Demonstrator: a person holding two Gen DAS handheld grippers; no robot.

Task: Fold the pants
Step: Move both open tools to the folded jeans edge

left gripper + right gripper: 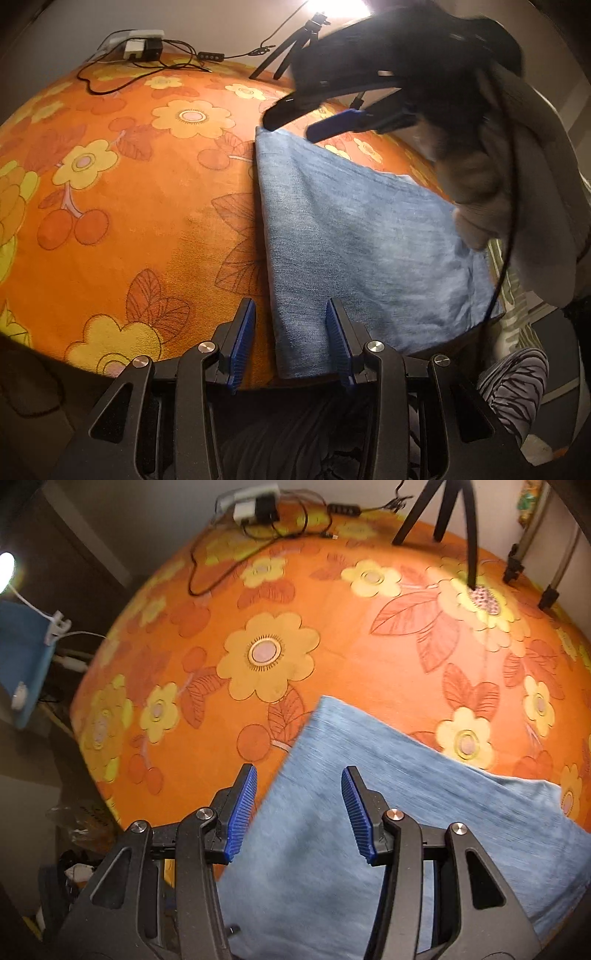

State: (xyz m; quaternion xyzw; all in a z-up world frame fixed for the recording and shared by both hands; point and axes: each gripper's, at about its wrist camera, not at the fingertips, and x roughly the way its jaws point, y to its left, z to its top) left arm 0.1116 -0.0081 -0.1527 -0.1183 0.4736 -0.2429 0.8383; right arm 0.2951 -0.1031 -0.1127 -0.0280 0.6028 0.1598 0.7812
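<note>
The light blue denim pants [354, 236] lie folded into a flat rectangle on the orange flowered cloth [140, 192]. My left gripper [291, 314] is open and empty above the fold's near left corner. My right gripper [291, 118] shows in the left wrist view, held by a hand, open over the fold's far corner. In the right wrist view the right gripper [299, 786] is open and empty above the pants [388, 830], whose far corner points up-left on the cloth [369, 657].
A power strip with adapters [142, 44] and black cables [166, 68] lies at the far edge. Black tripod legs [443, 517] stand on the far right of the cloth. A blue object with white cables [22, 664] sits beyond the left edge.
</note>
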